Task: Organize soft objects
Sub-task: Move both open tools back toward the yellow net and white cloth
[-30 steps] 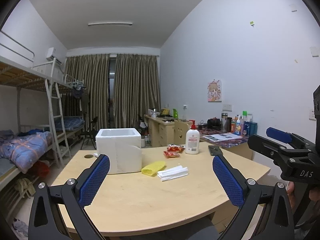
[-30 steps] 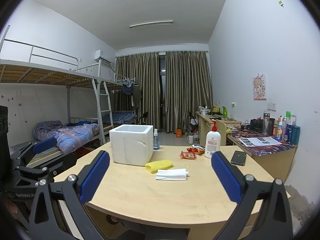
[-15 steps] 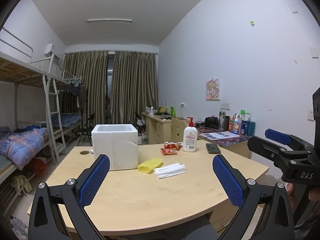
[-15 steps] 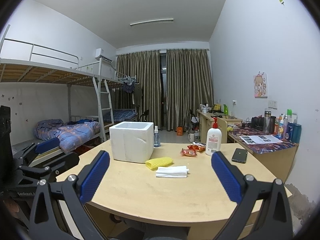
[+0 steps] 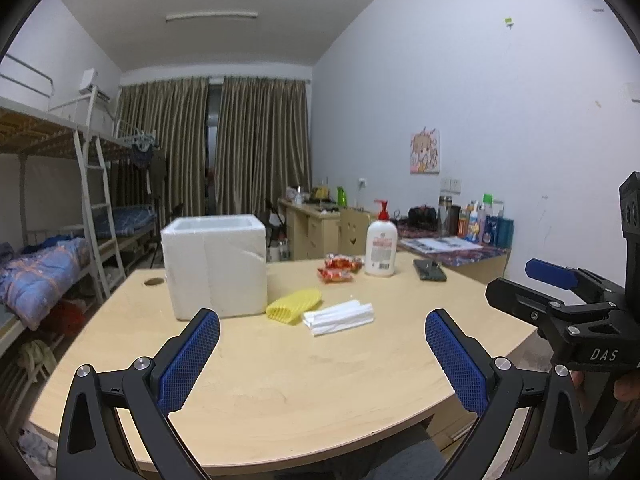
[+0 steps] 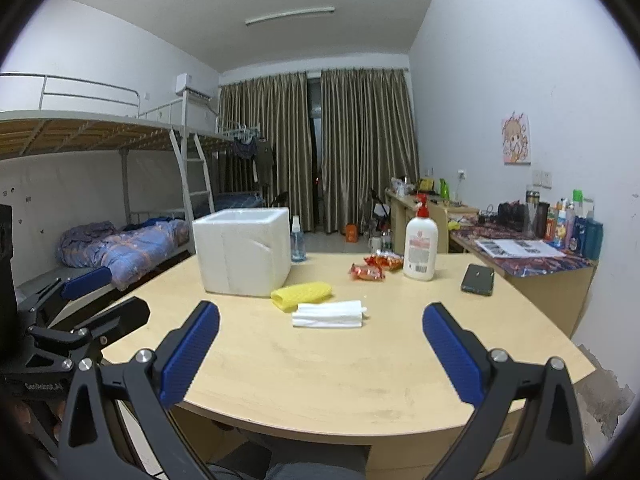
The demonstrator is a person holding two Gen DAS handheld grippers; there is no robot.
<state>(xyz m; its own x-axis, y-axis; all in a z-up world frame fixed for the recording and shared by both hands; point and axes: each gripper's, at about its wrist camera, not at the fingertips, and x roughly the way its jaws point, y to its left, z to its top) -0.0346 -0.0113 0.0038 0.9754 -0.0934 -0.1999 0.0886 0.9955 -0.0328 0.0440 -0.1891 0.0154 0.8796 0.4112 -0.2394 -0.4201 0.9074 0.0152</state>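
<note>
A yellow foam net sleeve (image 5: 295, 305) (image 6: 301, 295) and a folded white foam sheet (image 5: 339, 317) (image 6: 329, 314) lie mid-table beside a white styrofoam box (image 5: 216, 264) (image 6: 242, 249), open at the top. Two red snack packets (image 5: 336, 268) (image 6: 374, 267) lie behind them. My left gripper (image 5: 322, 354) is open and empty above the table's near edge. My right gripper (image 6: 320, 354) is open and empty too, to its right. Each shows at the edge of the other's view.
A lotion pump bottle (image 6: 420, 246) and a black phone (image 6: 477, 279) sit on the right of the wooden table (image 6: 340, 376). A small spray bottle (image 6: 298, 242) stands behind the box. A bunk bed (image 6: 100, 236) is left, a cluttered desk (image 6: 532, 252) right.
Both grippers have moved forward over the table's near edge, so the box and foam pieces look closer. Both stay open and empty.
</note>
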